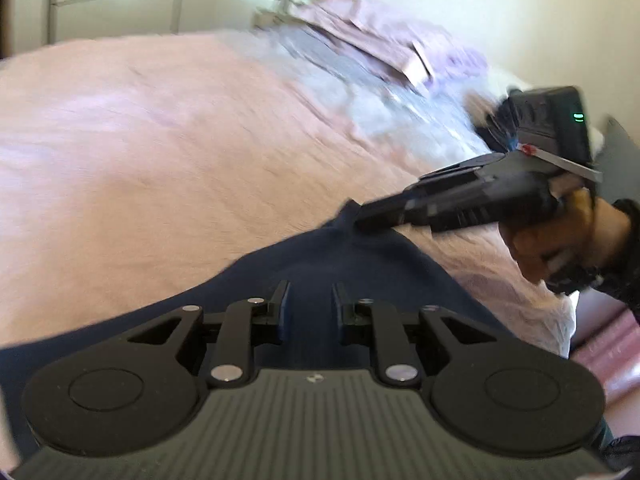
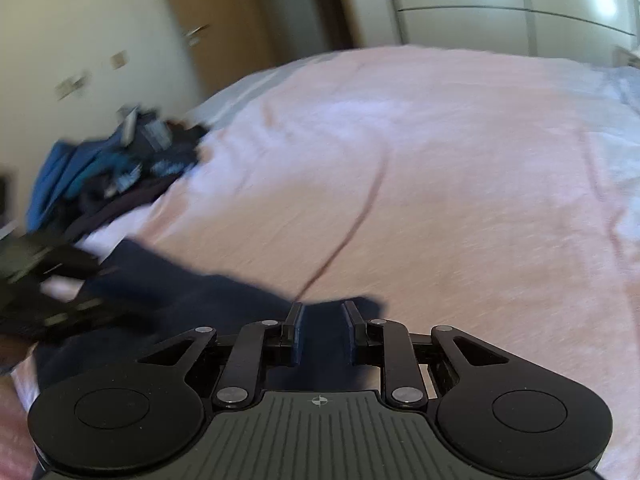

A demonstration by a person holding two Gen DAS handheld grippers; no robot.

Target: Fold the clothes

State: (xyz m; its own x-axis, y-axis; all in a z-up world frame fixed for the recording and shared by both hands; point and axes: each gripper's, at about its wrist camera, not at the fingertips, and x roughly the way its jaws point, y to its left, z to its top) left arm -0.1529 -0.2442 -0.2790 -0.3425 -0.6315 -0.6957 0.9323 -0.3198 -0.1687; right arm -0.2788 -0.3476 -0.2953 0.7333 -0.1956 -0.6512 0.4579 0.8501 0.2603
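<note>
A wide bed (image 1: 160, 140) fills the room, spread with a pale pink cover (image 2: 460, 160). Beyond it stand pale wardrobe doors (image 2: 500, 0) and a wooden door (image 2: 212, 12). A navy garment (image 1: 340, 264) lies at the near edge of the bed, at about six o'clock in both views. The left tongs (image 1: 308, 304) hover over it with their jaws standing narrowly apart and cloth showing between them — whether they grip it I cannot tell. The right tongs (image 2: 323, 322) sit over the garment's far corner, jaws likewise narrowly parted, grip unclear. A heap of blue and dark clothes (image 2: 112, 168) lies at nine o'clock in the right view; folded lilac bedding (image 1: 380, 40) sits at one o'clock in the left — blurred.
</note>
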